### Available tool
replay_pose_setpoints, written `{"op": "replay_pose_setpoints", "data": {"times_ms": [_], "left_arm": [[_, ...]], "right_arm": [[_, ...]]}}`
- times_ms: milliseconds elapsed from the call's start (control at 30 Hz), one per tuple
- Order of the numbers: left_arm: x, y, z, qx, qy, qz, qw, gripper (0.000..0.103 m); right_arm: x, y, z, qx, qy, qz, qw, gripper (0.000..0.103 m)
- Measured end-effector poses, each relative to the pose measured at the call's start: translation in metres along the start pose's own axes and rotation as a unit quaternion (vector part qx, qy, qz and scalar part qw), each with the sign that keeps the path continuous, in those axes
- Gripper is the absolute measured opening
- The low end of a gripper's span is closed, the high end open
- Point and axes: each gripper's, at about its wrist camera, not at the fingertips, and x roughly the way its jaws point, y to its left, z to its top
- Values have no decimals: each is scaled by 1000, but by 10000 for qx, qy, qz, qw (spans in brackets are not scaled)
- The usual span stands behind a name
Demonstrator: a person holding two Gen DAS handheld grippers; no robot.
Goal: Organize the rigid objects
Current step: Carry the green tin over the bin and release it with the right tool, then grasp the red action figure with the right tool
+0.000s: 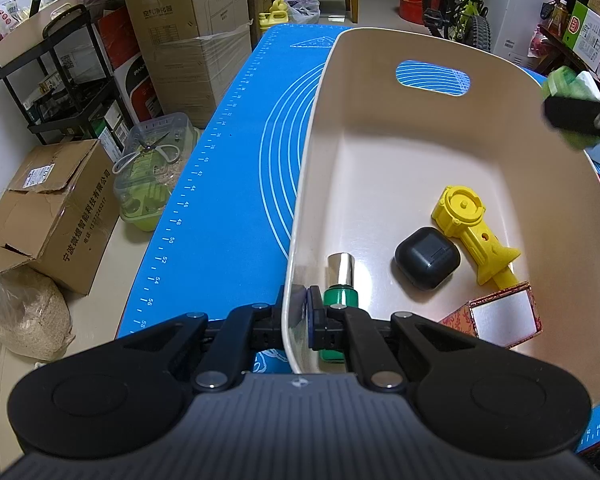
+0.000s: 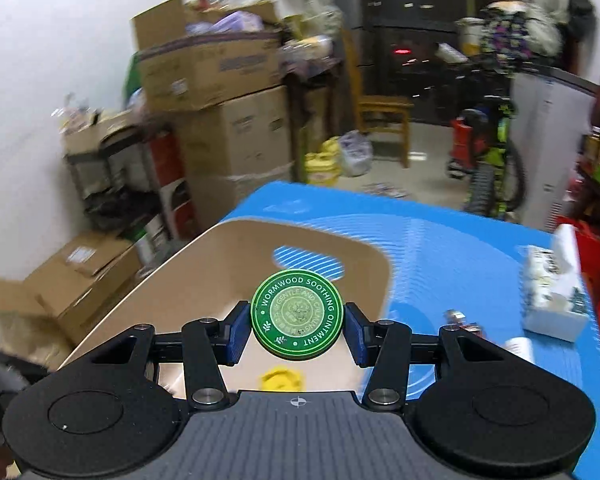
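Note:
My left gripper (image 1: 302, 306) is shut on the near left wall of a beige bin (image 1: 380, 128) that stands on the blue mat (image 1: 228, 184). In the bin lie a yellow plastic toy (image 1: 470, 226), a black rounded case (image 1: 427, 258), a green bottle with a silver cap (image 1: 340, 280) and a red patterned box (image 1: 500, 314). My right gripper (image 2: 297, 326) is shut on a round green ointment tin (image 2: 297, 314), held in the air over the bin (image 2: 204, 264), with the yellow toy (image 2: 282, 378) below. In the left wrist view, blurred, the right gripper (image 1: 576, 118) shows at the bin's far right rim.
A tissue box (image 2: 552, 292) and some small items (image 2: 460, 320) lie on the mat to the right of the bin. Stacked cardboard boxes (image 1: 188, 40), a black shelf rack (image 1: 68, 80) and a clear plastic container (image 1: 152, 172) stand off the table's left edge. A bicycle (image 1: 464, 4) is behind.

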Motion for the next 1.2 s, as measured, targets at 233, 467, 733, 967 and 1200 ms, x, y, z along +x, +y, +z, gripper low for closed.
{"op": "replay_pose_setpoints", "data": {"times_ms": [233, 467, 733, 967, 1200], "left_arm": [[0, 0, 0, 2, 1, -2, 10000, 9], [0, 0, 0, 0, 1, -1, 10000, 9], [0, -1, 0, 2, -2, -2, 10000, 9], [0, -1, 1, 5, 4, -3, 10000, 9], [0, -1, 2, 2, 6, -2, 10000, 9]], "right_arm": [[16, 34, -9, -401, 455, 169, 9980, 54], [39, 48, -25, -717, 1165, 82, 9906, 54], [44, 50, -34, -880, 1396, 69, 9863, 61], [24, 32, -19, -576, 977, 147, 9934, 70], [-2, -24, 0, 105, 592, 11, 9982, 71]]}}
